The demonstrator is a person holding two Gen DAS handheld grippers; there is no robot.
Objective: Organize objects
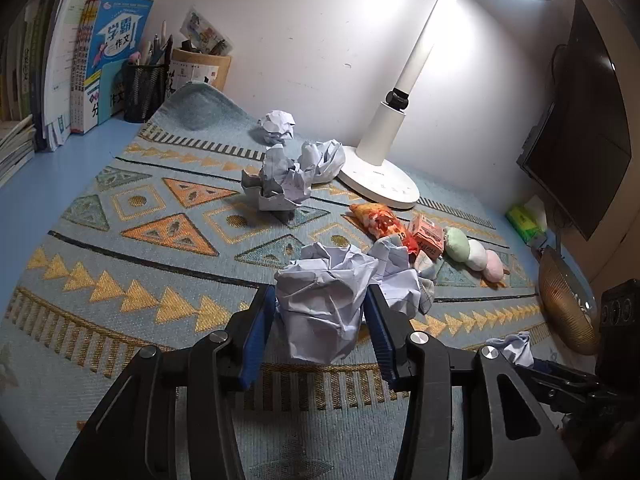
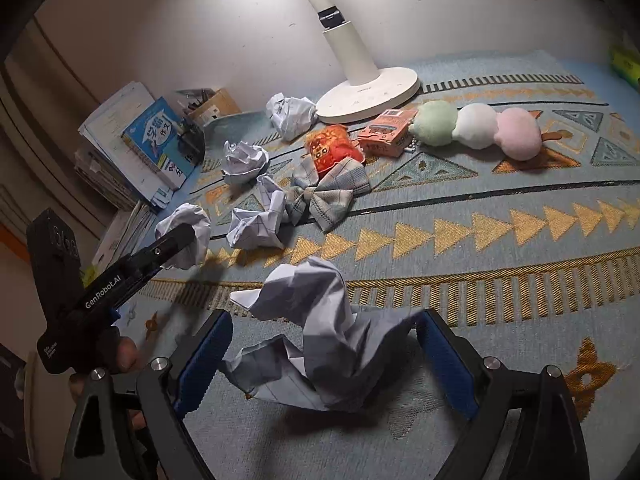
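My left gripper (image 1: 320, 304) is shut on a crumpled white paper ball (image 1: 324, 300), held just above the patterned mat; it also shows in the right wrist view (image 2: 188, 236). My right gripper (image 2: 324, 340) stands wide around a loosely crumpled lined paper (image 2: 316, 344); the blue pads flank it with gaps, so it looks open. Other paper balls lie on the mat (image 1: 276, 126) (image 1: 280, 184) (image 1: 324, 156) (image 2: 252, 224) (image 2: 244, 160) (image 2: 290, 114). A plaid bow (image 2: 328, 196), an orange snack bag (image 2: 332, 148), an orange box (image 2: 386, 132) and a three-ball plush (image 2: 476, 126) lie mid-mat.
A white desk lamp (image 1: 384, 168) stands at the back against the wall. Books (image 1: 108, 60) and pen holders (image 1: 144, 88) line the back left. A monitor (image 1: 580, 128), a green tissue pack (image 1: 524, 220) and a gold bowl (image 1: 564, 296) stand at the right.
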